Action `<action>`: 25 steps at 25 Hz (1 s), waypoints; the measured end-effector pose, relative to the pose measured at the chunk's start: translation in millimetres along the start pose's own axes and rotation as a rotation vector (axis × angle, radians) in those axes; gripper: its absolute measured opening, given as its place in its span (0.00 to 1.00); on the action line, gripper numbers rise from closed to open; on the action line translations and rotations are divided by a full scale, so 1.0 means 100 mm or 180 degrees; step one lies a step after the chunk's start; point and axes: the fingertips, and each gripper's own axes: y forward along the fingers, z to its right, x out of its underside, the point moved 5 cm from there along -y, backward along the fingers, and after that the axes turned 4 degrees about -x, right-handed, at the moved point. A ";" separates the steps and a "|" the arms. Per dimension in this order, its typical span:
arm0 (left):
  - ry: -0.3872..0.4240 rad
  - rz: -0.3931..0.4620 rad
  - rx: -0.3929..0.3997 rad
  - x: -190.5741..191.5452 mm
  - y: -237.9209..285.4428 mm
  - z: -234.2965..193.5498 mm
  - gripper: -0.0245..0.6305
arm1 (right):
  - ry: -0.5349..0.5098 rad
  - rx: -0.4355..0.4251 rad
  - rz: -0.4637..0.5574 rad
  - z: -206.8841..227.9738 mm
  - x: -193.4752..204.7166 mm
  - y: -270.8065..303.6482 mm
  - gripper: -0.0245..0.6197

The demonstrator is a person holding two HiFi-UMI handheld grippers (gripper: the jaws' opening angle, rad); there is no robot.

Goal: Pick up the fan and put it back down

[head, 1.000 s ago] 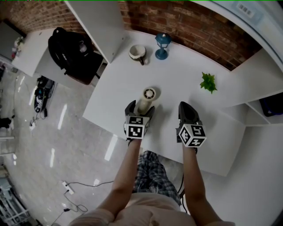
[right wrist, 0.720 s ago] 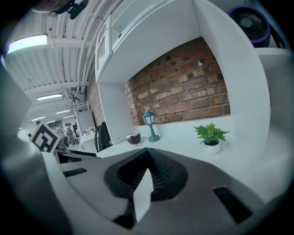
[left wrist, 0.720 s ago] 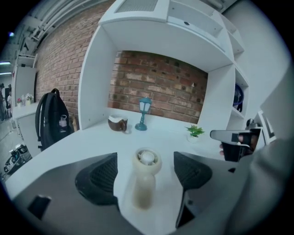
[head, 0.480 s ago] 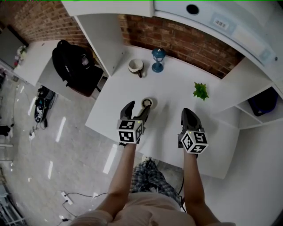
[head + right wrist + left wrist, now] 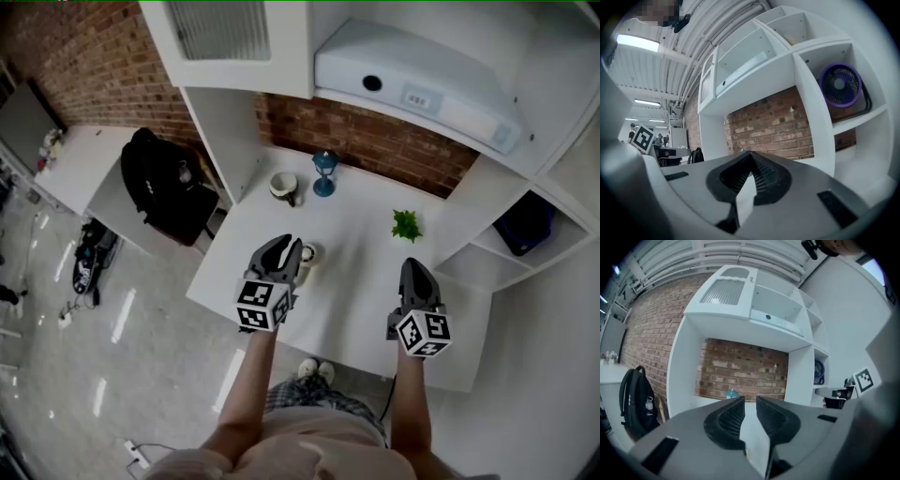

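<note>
Both grippers held above the desk, the fan left standing on it

The left gripper (image 5: 287,247) is seen in its own view with its jaws closing to a narrow gap, and nothing is gripped between them. The right gripper (image 5: 413,266) is shown in its own view with its jaws brought together at the tips and nothing caught in them. In the head view the small cream fan (image 5: 307,251) is found on the white desk (image 5: 361,281), just beside the left gripper's tips and partly covered by them. A mug (image 5: 284,187) and a blue lantern (image 5: 324,172) are set near the brick wall, and a small green plant (image 5: 406,225) is placed further right. A purple fan (image 5: 840,85) is kept in a shelf compartment, well apart from the desk's things.
</note>
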 end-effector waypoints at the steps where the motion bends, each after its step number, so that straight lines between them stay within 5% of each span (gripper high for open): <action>1: 0.0032 0.0053 0.0018 -0.03 -0.03 0.02 0.17 | -0.0009 0.0016 0.0055 0.01 -0.06 -0.06 0.06; 11: 0.0210 0.0238 0.0067 -0.22 -0.26 0.16 0.10 | -0.0083 0.0235 0.0350 0.12 -0.35 -0.60 0.06; 25: 0.0156 0.0278 0.0185 -0.28 -0.24 0.19 0.08 | -0.0203 0.0350 0.0258 0.25 -0.31 -0.78 0.06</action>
